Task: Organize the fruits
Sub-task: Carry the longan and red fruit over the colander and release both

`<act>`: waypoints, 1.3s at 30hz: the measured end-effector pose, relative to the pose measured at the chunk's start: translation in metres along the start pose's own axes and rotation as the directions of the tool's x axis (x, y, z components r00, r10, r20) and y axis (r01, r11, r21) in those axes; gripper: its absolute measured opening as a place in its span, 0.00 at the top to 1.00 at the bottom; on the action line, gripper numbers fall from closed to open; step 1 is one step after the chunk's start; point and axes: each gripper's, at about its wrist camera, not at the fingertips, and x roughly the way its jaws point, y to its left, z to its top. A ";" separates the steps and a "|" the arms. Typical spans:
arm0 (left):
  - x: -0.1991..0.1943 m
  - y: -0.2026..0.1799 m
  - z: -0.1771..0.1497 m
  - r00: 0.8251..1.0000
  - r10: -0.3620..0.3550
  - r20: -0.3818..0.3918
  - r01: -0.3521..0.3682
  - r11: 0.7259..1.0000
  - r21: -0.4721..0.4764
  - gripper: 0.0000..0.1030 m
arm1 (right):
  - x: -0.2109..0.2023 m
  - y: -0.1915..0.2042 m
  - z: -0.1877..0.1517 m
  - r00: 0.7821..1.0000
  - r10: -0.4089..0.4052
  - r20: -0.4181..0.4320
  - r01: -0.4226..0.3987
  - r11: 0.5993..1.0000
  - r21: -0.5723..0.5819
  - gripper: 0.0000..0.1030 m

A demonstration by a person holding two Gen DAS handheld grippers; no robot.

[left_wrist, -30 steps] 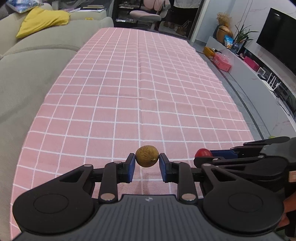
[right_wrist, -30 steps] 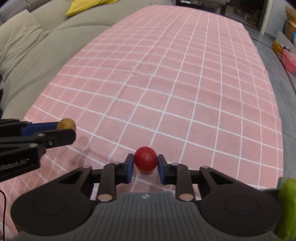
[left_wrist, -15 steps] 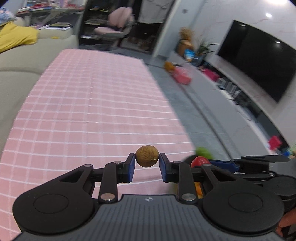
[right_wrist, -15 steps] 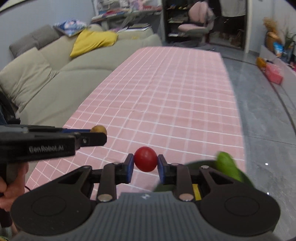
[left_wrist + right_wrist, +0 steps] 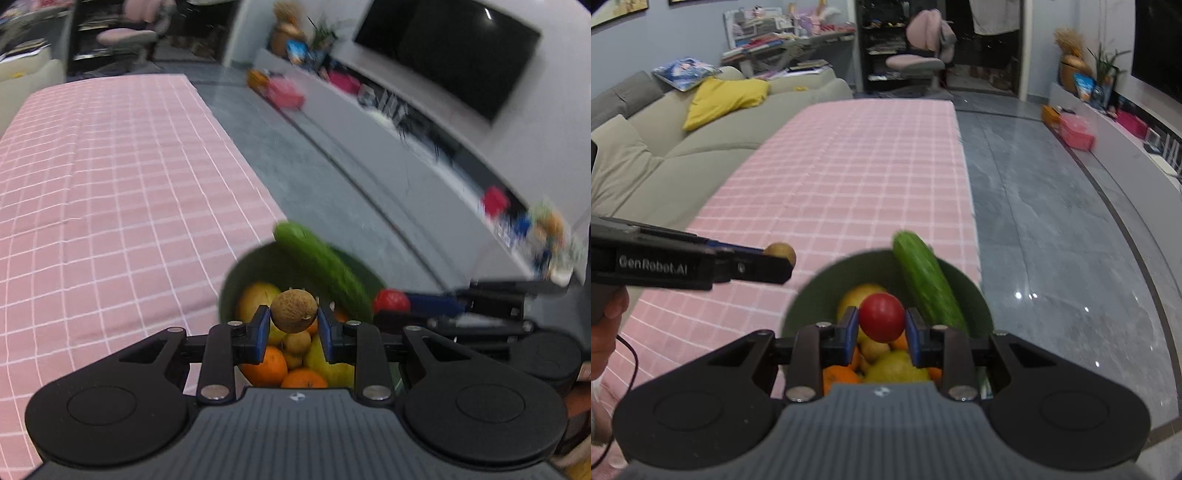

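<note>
Left gripper (image 5: 294,325) clamps small brown round fruit (image 5: 294,311) above green bowl (image 5: 231,284) holding oranges (image 5: 265,365), yellow fruits, cucumber (image 5: 321,264) leaning on rim. Right gripper (image 5: 391,306) beside, pinching red tomato (image 5: 390,301). Pink checked tablecloth (image 5: 110,192) left.

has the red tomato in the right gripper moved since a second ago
Yes. The red tomato, clamped in the right gripper, was low over the pink checked cloth; it has been carried sideways off that cloth and now hangs above the green bowl of fruit.

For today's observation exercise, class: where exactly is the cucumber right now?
In both wrist views the cucumber leans tilted on the right inner side of the green bowl, its tip poking over the far rim, beside oranges and yellow fruit.
</note>
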 end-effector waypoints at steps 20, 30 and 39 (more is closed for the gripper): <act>0.078 -0.011 -0.019 0.971 0.067 -0.228 -0.043 0.993 0.110 0.70 | 0.047 -0.026 -0.015 0.998 0.002 -0.055 0.000 0.999 0.048 0.77; 0.078 -0.008 -0.016 0.970 0.050 -0.238 -0.027 0.995 0.096 0.62 | 0.059 -0.025 -0.013 0.997 0.024 -0.068 -0.021 0.999 0.041 0.77; 0.042 0.013 0.001 0.989 0.069 -0.129 -0.063 0.997 0.051 0.54 | 0.066 -0.025 -0.010 0.998 0.037 -0.060 -0.034 0.998 0.052 0.77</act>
